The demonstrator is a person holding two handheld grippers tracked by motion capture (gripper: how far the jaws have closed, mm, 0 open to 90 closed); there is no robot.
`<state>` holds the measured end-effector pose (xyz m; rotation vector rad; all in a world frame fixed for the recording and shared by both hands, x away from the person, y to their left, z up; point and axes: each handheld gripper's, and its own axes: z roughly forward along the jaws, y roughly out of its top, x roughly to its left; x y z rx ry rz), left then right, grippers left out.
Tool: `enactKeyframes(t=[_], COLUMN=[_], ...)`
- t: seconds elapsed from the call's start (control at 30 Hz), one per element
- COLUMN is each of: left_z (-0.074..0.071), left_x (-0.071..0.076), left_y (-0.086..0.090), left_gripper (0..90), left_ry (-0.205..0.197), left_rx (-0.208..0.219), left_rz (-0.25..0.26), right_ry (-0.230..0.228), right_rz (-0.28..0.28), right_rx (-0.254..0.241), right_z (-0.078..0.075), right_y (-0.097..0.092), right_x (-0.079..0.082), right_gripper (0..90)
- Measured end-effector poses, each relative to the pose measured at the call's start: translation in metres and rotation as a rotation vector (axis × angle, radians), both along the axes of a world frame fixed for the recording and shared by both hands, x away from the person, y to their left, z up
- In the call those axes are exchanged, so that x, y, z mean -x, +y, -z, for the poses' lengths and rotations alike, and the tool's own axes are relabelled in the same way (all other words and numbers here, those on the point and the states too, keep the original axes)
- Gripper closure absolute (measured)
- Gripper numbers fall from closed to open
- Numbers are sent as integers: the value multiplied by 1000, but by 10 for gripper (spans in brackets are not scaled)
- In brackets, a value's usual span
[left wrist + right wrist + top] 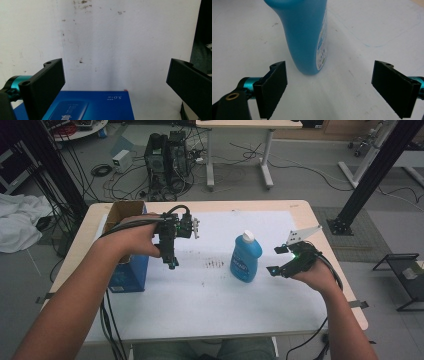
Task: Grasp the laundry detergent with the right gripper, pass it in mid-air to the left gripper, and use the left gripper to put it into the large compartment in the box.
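Note:
A blue bottle (246,257) with a white cap stands upright right of the middle of the white-covered table (225,305). My right gripper (274,260) is open just to its right, its jaws pointing at it. In the right gripper view the bottle (307,37) stands a short way ahead of the right gripper (329,68), untouched. A blue box (129,270) with an open cardboard top stands at the table's left. My left gripper (171,263) hangs beside it, pointing down. In the left gripper view the left gripper (115,80) is wide open above the box (100,106).
Small dark stains (215,265) mark the white sheet between box and bottle. Beyond the table's far edge are a computer tower (165,162), loose cables and another table (240,150). A black frame post (372,175) rises at the right, and white cloth (17,222) lies at the left.

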<state>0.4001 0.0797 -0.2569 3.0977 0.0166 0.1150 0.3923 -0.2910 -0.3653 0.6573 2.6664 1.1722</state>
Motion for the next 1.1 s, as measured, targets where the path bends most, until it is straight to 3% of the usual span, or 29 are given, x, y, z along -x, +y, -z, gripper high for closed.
enactKeyframes(t=[0.17, 0.2, 0.37, 0.53, 1.1], left_z=[-1, 0, 0, 1, 4], left_x=[1, 0, 0, 1, 1], left_y=[1, 2, 4, 3, 6], left_gripper=[17, 17, 17, 17, 17], left_ry=[-3, 9, 2, 2, 2], left_rx=[-16, 3, -5, 2, 6], left_rz=[-5, -5, -2, -6, -11], right_ry=[14, 20, 26, -3, -24], right_rz=[9, -4, 2, 23, 55], right_rx=[-39, -50, -78, -128, -184], right_z=[17, 20, 28, 37, 47], right_y=[12, 15, 24, 32, 47], right_x=[2, 2, 3, 5, 1], right_gripper=[123, 123, 123, 123, 123])
